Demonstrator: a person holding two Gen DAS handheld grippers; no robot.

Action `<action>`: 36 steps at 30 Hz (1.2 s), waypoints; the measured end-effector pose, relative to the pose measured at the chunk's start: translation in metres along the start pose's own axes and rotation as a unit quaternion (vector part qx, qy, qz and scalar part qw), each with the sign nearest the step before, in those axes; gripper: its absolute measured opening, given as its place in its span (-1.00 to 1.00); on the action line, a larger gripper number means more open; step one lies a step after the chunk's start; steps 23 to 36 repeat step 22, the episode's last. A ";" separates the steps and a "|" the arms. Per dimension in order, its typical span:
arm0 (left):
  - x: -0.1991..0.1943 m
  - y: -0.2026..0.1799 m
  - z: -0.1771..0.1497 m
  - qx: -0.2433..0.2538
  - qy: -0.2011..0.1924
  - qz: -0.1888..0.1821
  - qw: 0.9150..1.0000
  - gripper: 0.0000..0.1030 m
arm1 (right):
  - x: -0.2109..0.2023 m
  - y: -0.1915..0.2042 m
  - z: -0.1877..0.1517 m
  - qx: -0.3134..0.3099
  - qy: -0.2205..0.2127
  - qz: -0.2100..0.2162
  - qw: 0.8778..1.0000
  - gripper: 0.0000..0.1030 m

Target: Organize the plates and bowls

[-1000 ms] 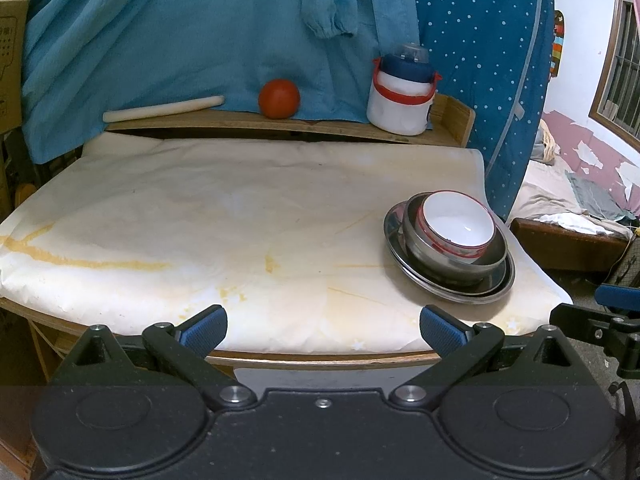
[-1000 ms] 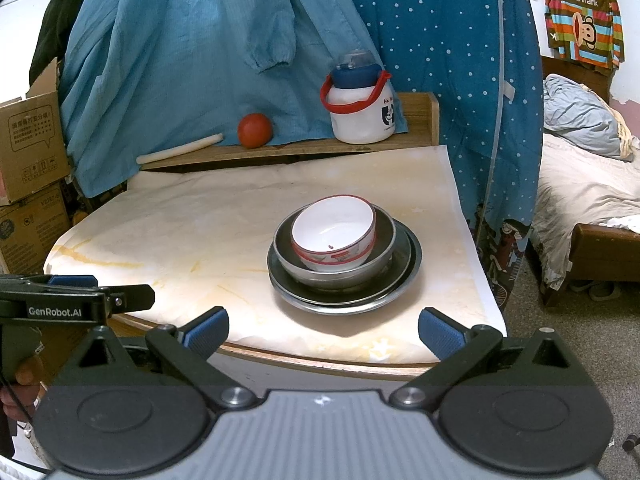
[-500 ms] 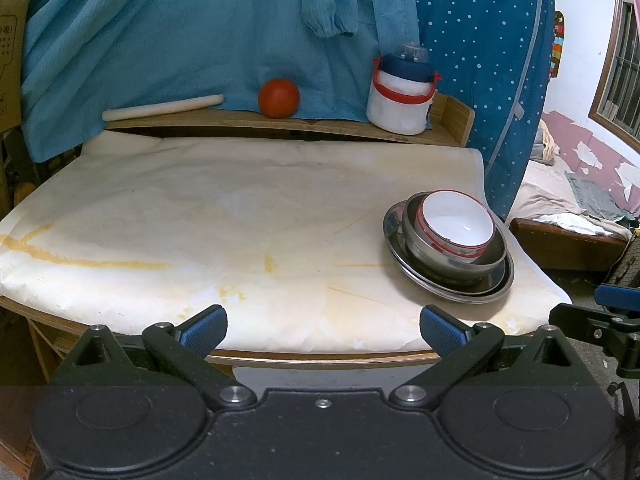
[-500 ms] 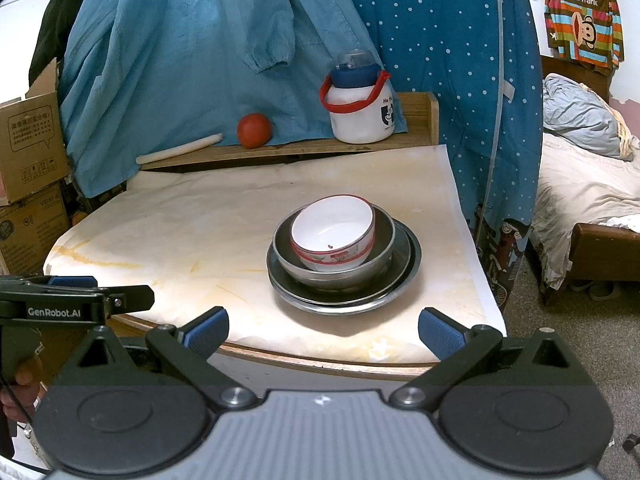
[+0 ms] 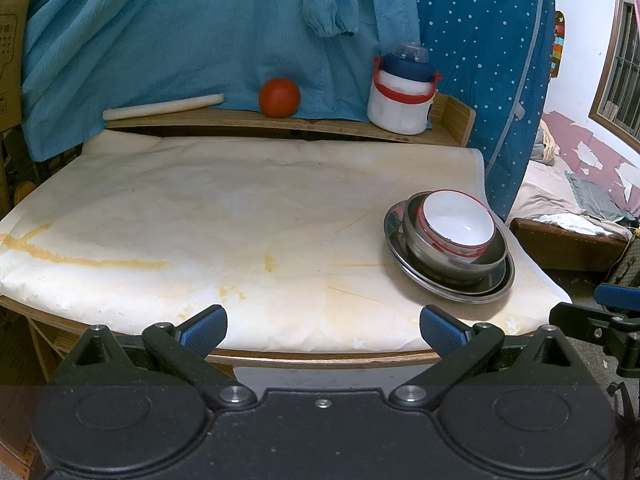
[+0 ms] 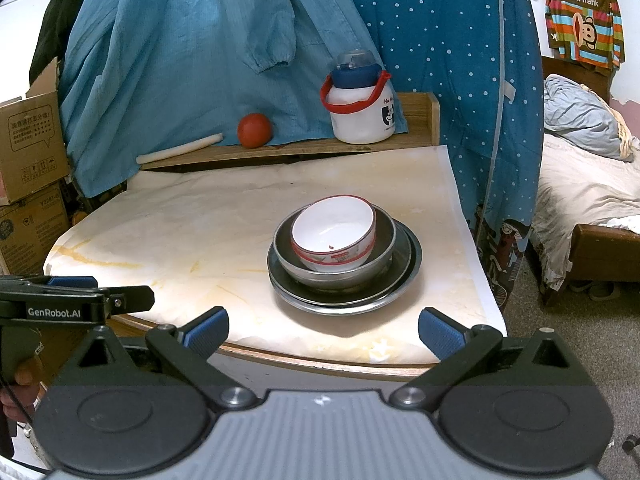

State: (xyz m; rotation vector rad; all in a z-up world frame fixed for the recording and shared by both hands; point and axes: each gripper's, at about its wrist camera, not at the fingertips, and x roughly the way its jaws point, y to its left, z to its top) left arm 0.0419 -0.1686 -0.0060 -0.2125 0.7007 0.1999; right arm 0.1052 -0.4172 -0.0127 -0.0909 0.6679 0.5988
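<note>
A white bowl with a red rim sits tilted inside a steel bowl, which rests on stacked steel plates near the table's right front. My right gripper is open, held off the table's front edge with the stack straight ahead. My left gripper is open too, empty, at the front edge with the stack off to its right. The left gripper's body shows at the left of the right wrist view.
A stained cream sheet covers the table. On the wooden back shelf lie a white stick, a red ball and a white jug with a blue lid. Blue cloth hangs behind. Cardboard boxes stand left, a bed right.
</note>
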 end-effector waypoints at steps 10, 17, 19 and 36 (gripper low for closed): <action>0.000 0.000 0.000 0.000 0.000 0.001 1.000 0.98 | 0.000 -0.001 0.000 0.000 0.000 0.000 1.000 0.99; 0.000 -0.001 0.000 0.002 -0.002 -0.001 1.000 0.98 | 0.000 0.000 0.000 0.000 0.000 0.000 1.000 0.99; 0.000 -0.001 0.000 0.001 -0.001 -0.001 1.000 0.98 | 0.000 0.000 0.000 0.000 0.000 0.000 1.000 0.99; 0.001 -0.001 0.000 0.001 0.001 0.000 1.000 0.98 | 0.000 0.000 0.000 0.000 0.000 0.000 1.000 0.99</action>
